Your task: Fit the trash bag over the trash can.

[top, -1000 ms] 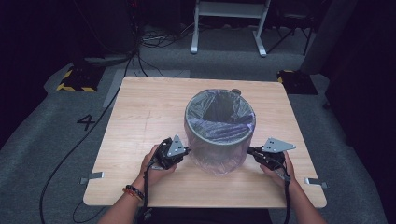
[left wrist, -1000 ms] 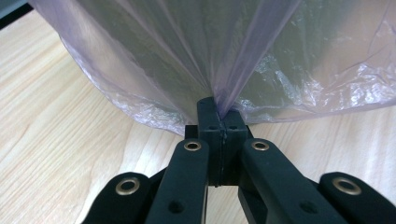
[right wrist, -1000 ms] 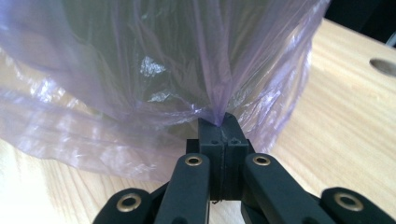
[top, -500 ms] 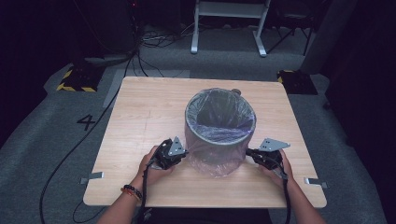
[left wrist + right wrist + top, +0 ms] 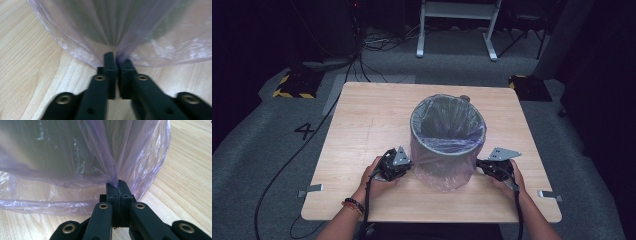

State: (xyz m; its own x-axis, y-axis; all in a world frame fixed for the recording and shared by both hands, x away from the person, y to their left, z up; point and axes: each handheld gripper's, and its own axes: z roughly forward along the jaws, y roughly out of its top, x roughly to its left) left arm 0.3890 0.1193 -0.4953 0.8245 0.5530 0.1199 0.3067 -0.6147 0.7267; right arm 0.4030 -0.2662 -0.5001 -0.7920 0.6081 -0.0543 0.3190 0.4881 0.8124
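**Between two grippers: a lined bin on a wooden table**

Between the two grippers, near the person's edge of the table (image 5: pixel 362 125), stands a round bin (image 5: pixel 447 131) lined with a thin purple plastic bag (image 5: pixel 443 172), whose loose skirt hangs down the outside of the wall and bunches on the wood at the base. Left gripper (image 5: pixel 404 167), seen from above, lies just left of the bin's foot with its jaws pointing at the bag; in the left gripper view its tips (image 5: pixel 117 65) stand close together with a slim gap between them, and a pleat of the bag (image 5: pixel 117 37) gathers to a point right at that gap. These jaws have just been opening a little, and whether the pads still press on the film cannot be told. Right gripper (image 5: pixel 482 163), just right of the bin's foot, mirrors it; in the right gripper view its tips (image 5: pixel 119 187) are pressed together on a pinched fold of the bag (image 5: pixel 110 157), which rises taut from the jaws toward the bin's dark wall. Each gripper is held low over the wood by a hand, the left hand (image 5: pixel 374 175) behind its gripper and the right hand (image 5: pixel 507 177) likewise. Beyond the far edge of the table, well apart from both grippers, grey carpet and the legs of a white stand (image 5: pixel 457 30) are visible
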